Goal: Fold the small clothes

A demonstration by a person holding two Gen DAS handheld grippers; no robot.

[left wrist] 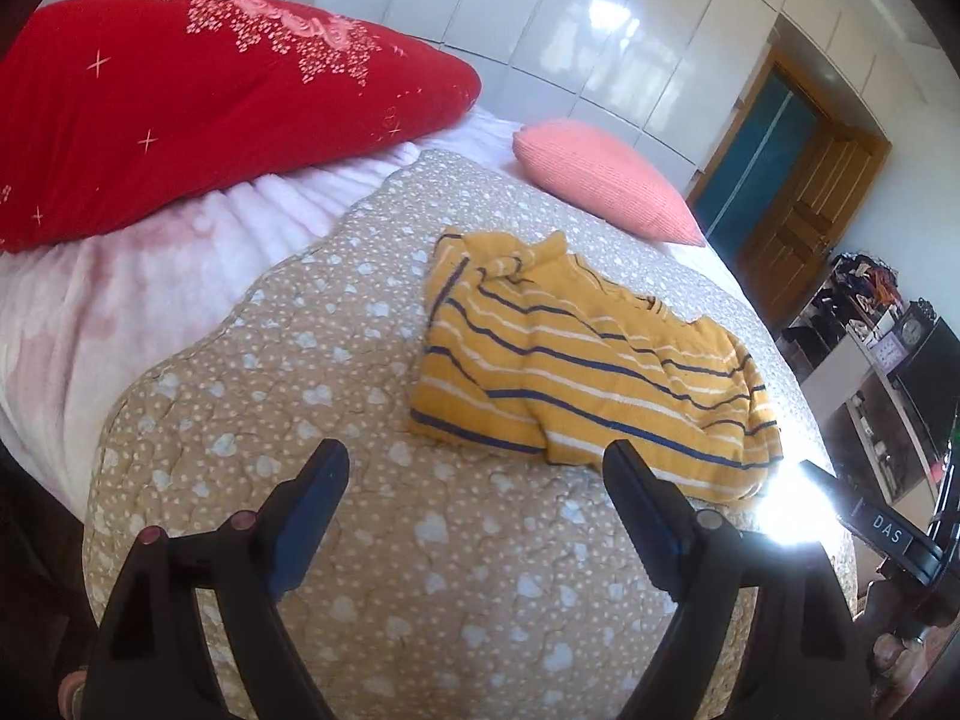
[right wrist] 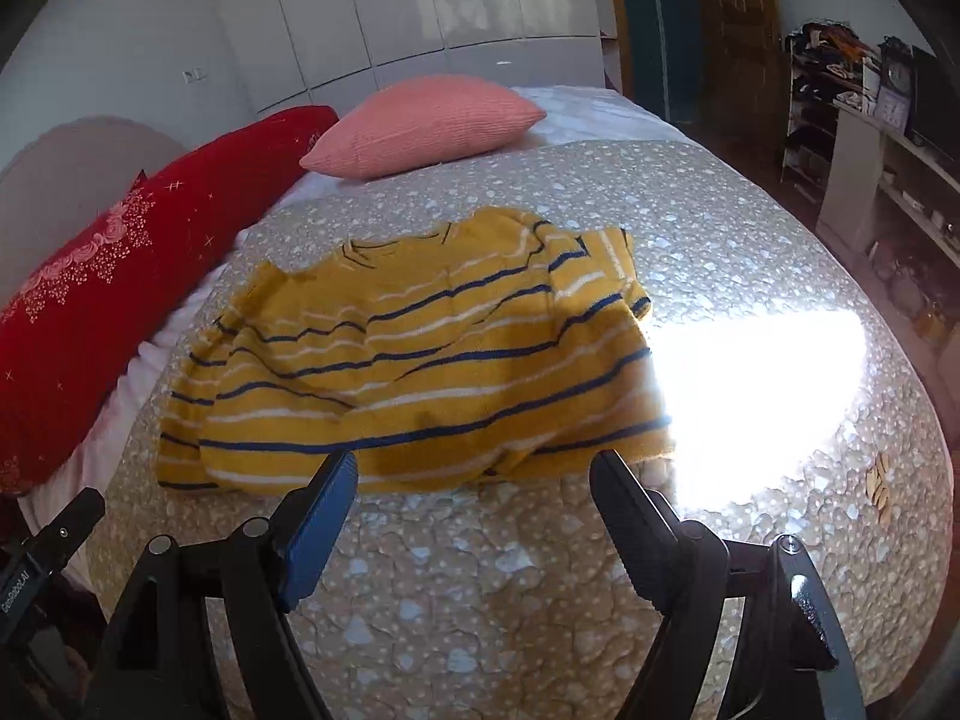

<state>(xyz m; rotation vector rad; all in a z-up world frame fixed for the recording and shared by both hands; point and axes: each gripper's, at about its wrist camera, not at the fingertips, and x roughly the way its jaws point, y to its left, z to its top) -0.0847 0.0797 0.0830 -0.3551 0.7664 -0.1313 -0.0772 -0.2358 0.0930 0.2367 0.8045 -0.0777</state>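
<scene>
A small yellow sweater (left wrist: 576,360) with blue and white stripes lies rumpled on the beige heart-print quilt (left wrist: 312,360). It also shows in the right wrist view (right wrist: 420,348), spread wide with its hem nearest me. My left gripper (left wrist: 477,462) is open and empty, just short of the sweater's near edge. My right gripper (right wrist: 474,468) is open and empty, its fingertips at the sweater's hem. The other gripper's black body shows at the right edge of the left wrist view (left wrist: 876,522).
A red pillow (left wrist: 198,102) and a pink pillow (left wrist: 606,180) lie at the head of the bed. A bright sun patch (right wrist: 750,372) falls on the quilt right of the sweater. Shelves with clutter (right wrist: 852,102) and a wooden door (left wrist: 804,210) stand beyond the bed.
</scene>
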